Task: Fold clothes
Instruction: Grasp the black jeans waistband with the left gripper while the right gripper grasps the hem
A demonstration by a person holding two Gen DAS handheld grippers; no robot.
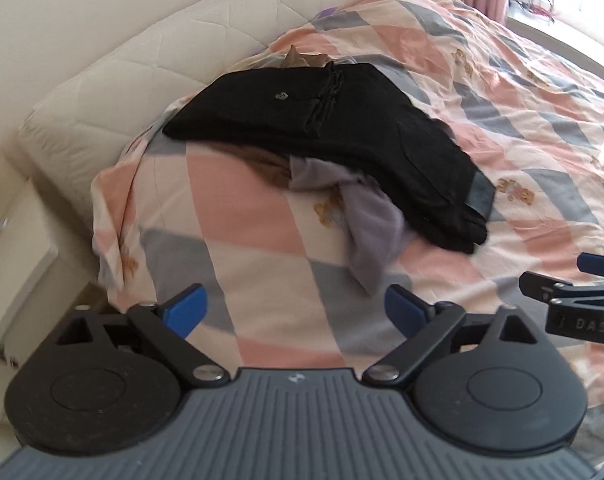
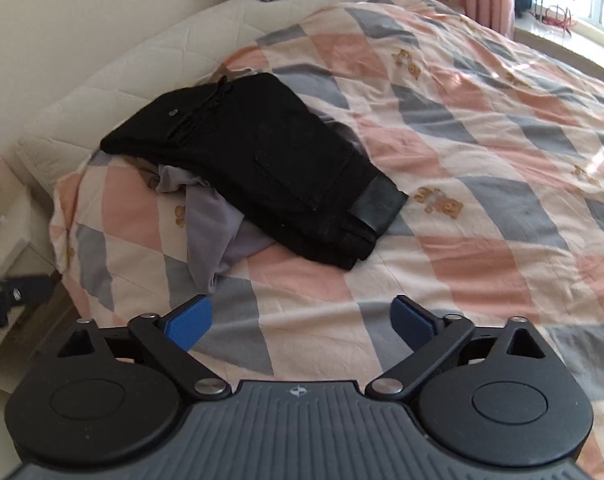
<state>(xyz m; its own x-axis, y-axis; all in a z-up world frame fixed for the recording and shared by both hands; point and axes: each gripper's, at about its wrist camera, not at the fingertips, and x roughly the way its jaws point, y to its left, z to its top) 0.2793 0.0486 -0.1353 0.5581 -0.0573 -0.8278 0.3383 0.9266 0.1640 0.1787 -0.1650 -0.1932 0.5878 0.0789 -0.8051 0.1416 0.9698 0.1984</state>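
Observation:
Folded black trousers (image 1: pixel 334 136) lie on the checked quilt, on top of a crumpled lilac garment (image 1: pixel 366 220) and a bit of brown cloth (image 1: pixel 302 60). My left gripper (image 1: pixel 296 310) is open and empty, hovering over the quilt just short of the lilac garment. In the right wrist view the black trousers (image 2: pixel 262 160) and lilac garment (image 2: pixel 218 216) lie ahead to the left. My right gripper (image 2: pixel 302 320) is open and empty above the quilt. The right gripper's tip also shows at the left view's right edge (image 1: pixel 578 280).
The pink, grey and cream checked quilt (image 2: pixel 482 140) covers the bed. A cream padded headboard (image 1: pixel 122 72) runs along the left. A white bedside unit (image 1: pixel 18 240) stands at the left edge. Pink curtains and a window (image 2: pixel 562 0) are at the far right.

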